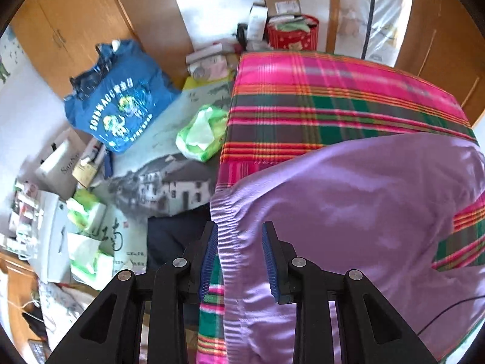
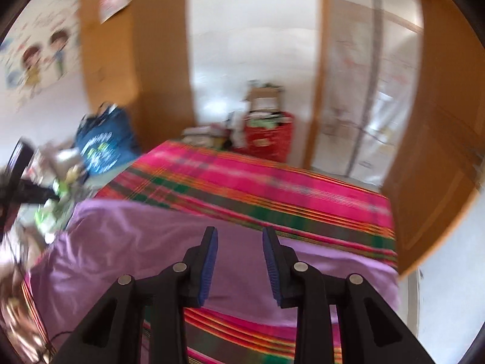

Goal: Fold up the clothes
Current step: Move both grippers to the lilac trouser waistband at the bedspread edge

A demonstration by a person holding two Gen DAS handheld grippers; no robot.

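Wooden wardrobes (image 1: 69, 27) and white walls close in a cluttered bedroom, where a bed covered by a pink, green and orange plaid sheet (image 1: 318, 91) fills most of both views. Spread across the near part of that sheet lies the lilac garment (image 1: 348, 188), wrinkled, with a ribbed hem running toward the bed's left edge. Beside the bed sit a blue printed bag (image 1: 118, 100), a red basket (image 1: 292, 32) stuffed with boxes, and green-and-white plastic bags (image 1: 200, 133). Tilted steeply downward over the hem corner, the left gripper (image 1: 239, 254) has its blue-padded jaws parted with cloth showing in the gap, not pinched. Angled more shallowly and pointing across the bed, the right gripper (image 2: 239, 261) hovers above the garment in a motion-blurred view, its jaws also apart and empty.
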